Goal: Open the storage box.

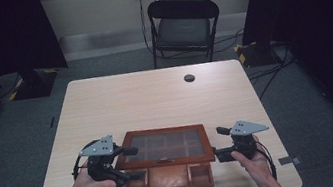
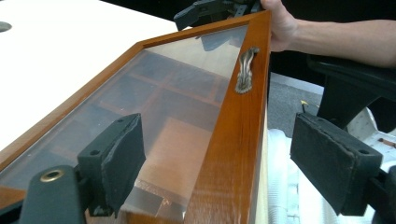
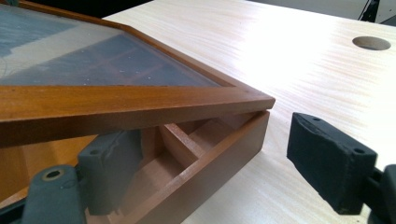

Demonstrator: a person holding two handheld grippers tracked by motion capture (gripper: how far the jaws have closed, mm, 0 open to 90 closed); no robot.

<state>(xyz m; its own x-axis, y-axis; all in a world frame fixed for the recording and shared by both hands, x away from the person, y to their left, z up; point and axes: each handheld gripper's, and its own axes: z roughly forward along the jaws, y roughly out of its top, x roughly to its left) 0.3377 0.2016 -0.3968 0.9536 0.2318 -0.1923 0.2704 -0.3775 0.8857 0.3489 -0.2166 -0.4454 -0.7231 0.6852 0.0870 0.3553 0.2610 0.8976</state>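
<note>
A: Where does the wooden box point(image 1: 168, 178) sit?

B: On the worktop point(image 1: 155, 100), at its near edge, midway along. Its glass-paned lid point(image 1: 165, 147) is tilted up at the front, so the front row of compartments lies open to the high view.

A: And the left gripper point(image 1: 132, 163)?

B: At the box's left front corner. Its fingers point(image 2: 112, 163) are spread wide, one on each side of the lid's front rail: one pad over the glass, the other off the rail's outer face. Whether either pad touches the wood I cannot tell.

A: The brass handle point(image 2: 246, 70)?

B: Fixed on the lid's front rail, farther along from that gripper.

A: The right gripper point(image 1: 219, 143)?

B: At the box's right front corner. Its fingers point(image 3: 334, 161) are also spread apart. One sits under the raised lid, inside the box's corner compartment; the other hangs outside the box wall, over the bare worktop.

A: Anything beyond the box?

B: A round grommet hole point(image 1: 189, 78) in the worktop, well behind the box, and a black folding chair point(image 1: 183, 27) past the far edge.
</note>
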